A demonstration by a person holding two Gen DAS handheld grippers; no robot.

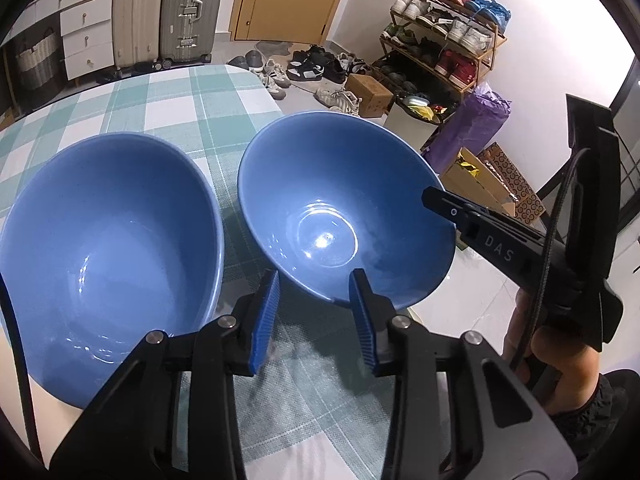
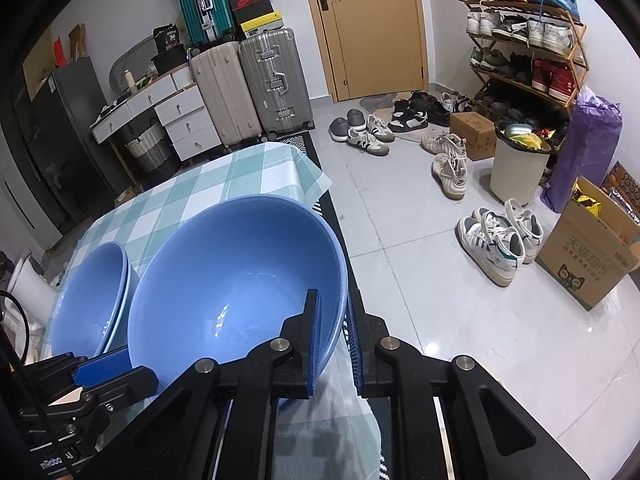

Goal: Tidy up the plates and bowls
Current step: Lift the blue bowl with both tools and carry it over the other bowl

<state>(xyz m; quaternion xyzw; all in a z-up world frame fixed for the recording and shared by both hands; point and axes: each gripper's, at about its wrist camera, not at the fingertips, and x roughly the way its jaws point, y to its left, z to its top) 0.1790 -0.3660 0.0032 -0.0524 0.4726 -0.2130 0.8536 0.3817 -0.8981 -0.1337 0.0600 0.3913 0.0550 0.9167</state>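
Two blue bowls stand side by side on a green-checked tablecloth (image 1: 160, 96). My right gripper (image 2: 333, 296) is shut on the right rim of the nearer big blue bowl (image 2: 240, 280), which overhangs the table's right edge. From the left wrist this same bowl (image 1: 340, 200) has my right gripper (image 1: 440, 200) clamped at its right side. My left gripper (image 1: 316, 274) straddles the bowl's near rim, one finger outside and one in front of the inside. Its pads stand apart and show no press. The other blue bowl (image 1: 112, 240) rests to the left and shows a doubled rim (image 2: 92, 300).
Beyond the table's right edge lies a tiled floor with scattered shoes (image 2: 492, 240), a white bin (image 2: 518, 172) and a cardboard box (image 2: 588, 256). Against the far wall are suitcases (image 2: 248, 88), a drawer unit (image 2: 180, 116), a door (image 2: 376, 28) and a shoe rack (image 2: 528, 44).
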